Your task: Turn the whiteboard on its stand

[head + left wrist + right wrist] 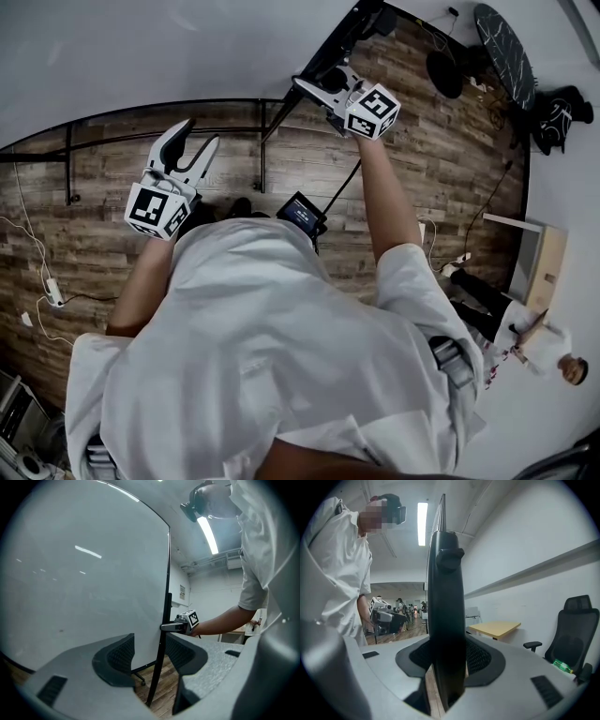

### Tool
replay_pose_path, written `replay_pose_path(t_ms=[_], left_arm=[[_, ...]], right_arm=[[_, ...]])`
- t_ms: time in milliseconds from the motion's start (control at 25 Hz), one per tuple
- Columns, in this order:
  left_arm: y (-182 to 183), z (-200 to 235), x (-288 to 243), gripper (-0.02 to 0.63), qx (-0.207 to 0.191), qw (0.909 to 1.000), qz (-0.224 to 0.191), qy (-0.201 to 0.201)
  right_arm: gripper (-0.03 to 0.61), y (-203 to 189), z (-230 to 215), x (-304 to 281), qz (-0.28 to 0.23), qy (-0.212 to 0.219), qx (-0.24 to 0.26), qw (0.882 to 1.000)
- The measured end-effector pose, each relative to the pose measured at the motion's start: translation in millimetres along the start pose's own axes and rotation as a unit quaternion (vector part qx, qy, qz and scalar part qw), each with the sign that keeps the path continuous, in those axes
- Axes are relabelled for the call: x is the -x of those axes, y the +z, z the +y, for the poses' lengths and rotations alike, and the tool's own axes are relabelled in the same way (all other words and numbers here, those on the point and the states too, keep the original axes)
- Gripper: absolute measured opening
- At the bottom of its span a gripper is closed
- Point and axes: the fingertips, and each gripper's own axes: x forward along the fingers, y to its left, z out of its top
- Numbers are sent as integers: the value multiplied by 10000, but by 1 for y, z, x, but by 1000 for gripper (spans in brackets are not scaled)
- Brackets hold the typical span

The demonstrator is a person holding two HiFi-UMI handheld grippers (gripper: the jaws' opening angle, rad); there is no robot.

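**Jaws status: right clamped on the stand, left free**

Right gripper (317,82): the jaws are closed on the black upright (445,602) of the stand. The pads press on both of its sides, below the pivot knob (450,557). I judge that this grip is there to steady the frame, so that it does not roll across the wooden floor (112,187) when the panel is pushed.

Left gripper (199,131): the jaws are wide apart and hold nothing. It points level at the whiteboard (84,573), near its face. The same upright shows in the gap between the jaws, farther off and untouched.

Whiteboard: it stands vertical on its stand, directly in front of me, with its face towards the left gripper. I judge that the turn has not yet begun. The free gripper looks staged to push the panel about its pivot.
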Motion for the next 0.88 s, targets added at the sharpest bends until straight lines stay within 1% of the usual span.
replay_pose_path(t_ms=[160,320,520,680,760,880], left_arm=[[5,-5,-5,192,-40,9999,3,-95],[14,-1,-6,192,-75,9998,-25,-161],[16,5,-4,192,-77,9996,-19,-277],[18,2,1,192,-98,9992,-6,-389],[18,-1,4,192,-131,9992,6,-384],[18,-4,6,192,-132,9996,-35,-251]], right_arm=[[175,0,-1,6,2,20,-1,10000],[175,1,-4,9,-13,-36,-54,10000],[178,0,-4,10,-11,-72,-90,9999],[178,1,-2,11,-39,-74,-101,9999],[177,0,-1,12,-36,-71,-115,9999],[176,1,0,15,-45,-68,-44,10000]])
